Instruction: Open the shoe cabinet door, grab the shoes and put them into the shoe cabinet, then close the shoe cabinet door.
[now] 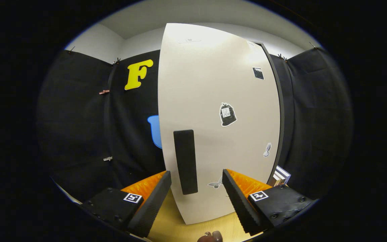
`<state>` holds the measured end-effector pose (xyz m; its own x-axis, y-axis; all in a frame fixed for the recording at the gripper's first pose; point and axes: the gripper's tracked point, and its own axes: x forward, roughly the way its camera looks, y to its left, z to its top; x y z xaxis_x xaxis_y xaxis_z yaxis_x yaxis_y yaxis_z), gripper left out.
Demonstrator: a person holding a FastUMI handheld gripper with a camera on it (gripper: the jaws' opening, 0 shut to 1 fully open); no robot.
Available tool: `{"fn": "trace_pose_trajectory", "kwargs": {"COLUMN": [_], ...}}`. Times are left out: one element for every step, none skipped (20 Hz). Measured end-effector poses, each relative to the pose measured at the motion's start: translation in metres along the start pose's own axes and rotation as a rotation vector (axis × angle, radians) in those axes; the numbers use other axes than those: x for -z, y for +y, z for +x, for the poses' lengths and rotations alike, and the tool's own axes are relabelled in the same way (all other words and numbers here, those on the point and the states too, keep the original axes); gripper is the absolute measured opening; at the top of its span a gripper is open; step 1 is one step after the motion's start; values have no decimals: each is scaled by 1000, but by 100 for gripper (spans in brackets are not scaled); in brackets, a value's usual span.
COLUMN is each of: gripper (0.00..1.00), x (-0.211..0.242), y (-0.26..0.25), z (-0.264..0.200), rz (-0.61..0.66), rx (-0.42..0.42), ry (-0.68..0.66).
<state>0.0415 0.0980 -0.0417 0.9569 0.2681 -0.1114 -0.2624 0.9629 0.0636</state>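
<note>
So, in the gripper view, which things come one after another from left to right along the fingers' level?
Left orange-and-black finger → black upright door handle on the white cabinet door → right orange-and-black finger → small striped box. The fingers stand open, touching nothing.

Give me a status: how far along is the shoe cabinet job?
Can't tell the stage for sure. The white cabinet door fills the space ahead, its black handle just beyond the open gripper, whose fingers touch nothing. No shoes to be seen, so whether they are already inside is unclear. In hand: lining up on the handle. Left at least: gripping it and moving the door.
</note>
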Motion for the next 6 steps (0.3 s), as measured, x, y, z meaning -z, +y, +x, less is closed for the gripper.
{"fn": "trace_pose_trajectory", "kwargs": {"gripper": [100,100,100,100,100,100], "x": [0,0,0,-1,-1,-2], "y": [0,-1,-2,-2,-2,-3], "z": [1,0,-2,-2,-2,-2], "rz": [-3,-4,-4,-4,-4,-5], "rx": [5,10,16,20,24,28], "ry": [-4,-7,-8,-10,-12,-15]}}
